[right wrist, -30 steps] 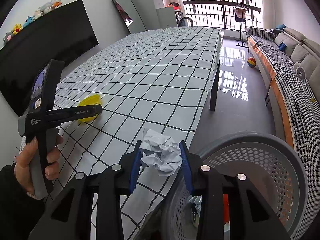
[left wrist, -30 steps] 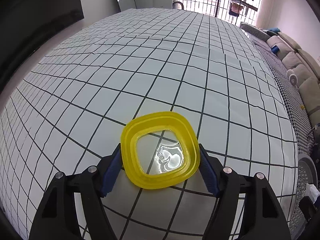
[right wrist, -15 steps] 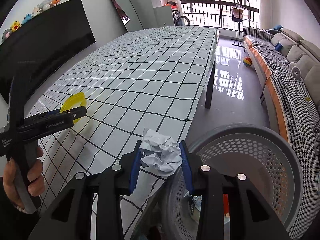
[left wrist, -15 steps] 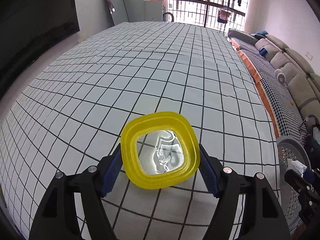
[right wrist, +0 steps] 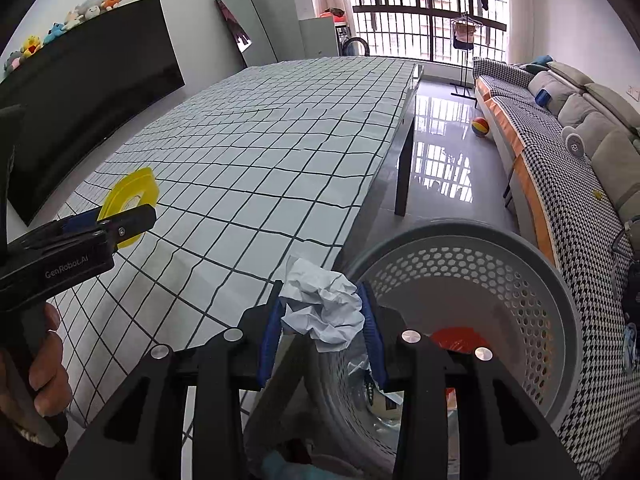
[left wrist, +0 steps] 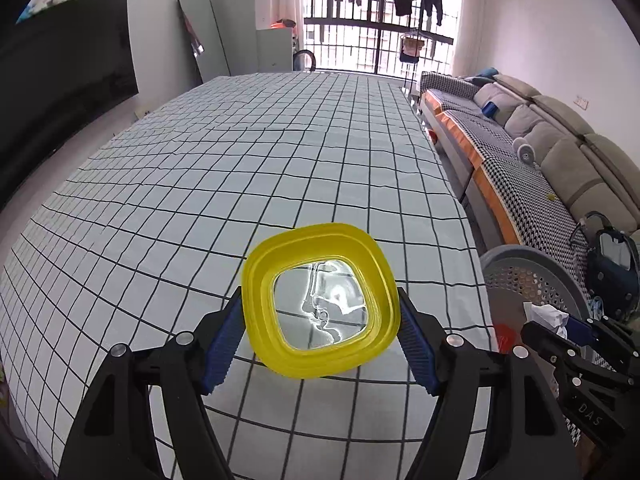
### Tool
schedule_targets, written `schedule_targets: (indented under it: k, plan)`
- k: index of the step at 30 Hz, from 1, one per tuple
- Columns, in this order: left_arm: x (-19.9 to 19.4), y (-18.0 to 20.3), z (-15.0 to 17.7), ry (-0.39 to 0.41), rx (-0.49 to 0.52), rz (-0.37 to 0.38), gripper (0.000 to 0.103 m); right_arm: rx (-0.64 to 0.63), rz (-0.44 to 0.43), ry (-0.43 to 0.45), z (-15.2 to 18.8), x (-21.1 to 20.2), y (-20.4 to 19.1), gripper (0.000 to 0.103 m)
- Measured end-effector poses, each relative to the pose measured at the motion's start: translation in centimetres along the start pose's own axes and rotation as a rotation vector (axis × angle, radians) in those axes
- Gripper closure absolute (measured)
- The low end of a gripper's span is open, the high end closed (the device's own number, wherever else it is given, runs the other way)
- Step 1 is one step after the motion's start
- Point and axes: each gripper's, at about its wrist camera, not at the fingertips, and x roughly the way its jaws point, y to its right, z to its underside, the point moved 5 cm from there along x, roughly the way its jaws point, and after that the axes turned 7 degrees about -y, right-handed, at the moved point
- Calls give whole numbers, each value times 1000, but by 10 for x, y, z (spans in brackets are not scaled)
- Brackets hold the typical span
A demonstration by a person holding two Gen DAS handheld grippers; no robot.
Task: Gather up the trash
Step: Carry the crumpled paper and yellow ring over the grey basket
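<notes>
A yellow plastic container, squarish with a clear bottom, is clamped between the blue pads of my left gripper and hangs above the checked tablecloth. From the right wrist view the same yellow container shows in the left gripper, held by a hand. My right gripper is shut on a crumpled white paper ball, just past the table's edge and over the rim of the grey perforated basket. The grey basket and paper ball also appear at the right of the left wrist view.
Inside the basket lie a red piece and other scraps. A sofa with a houndstooth cover runs along the right wall, and a ball lies on the shiny floor. A dark bag sits beside the basket.
The left gripper has carried the yellow container up and right toward the table's edge, bringing the basket into its view. The right gripper has moved the paper ball from over the table to the basket's rim.
</notes>
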Motion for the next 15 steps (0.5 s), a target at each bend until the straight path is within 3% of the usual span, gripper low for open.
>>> schedule_targets:
  k: [15]
  plan:
    - [-13, 132, 16, 17, 159, 152, 34, 164, 122, 36, 45, -55, 104, 67]
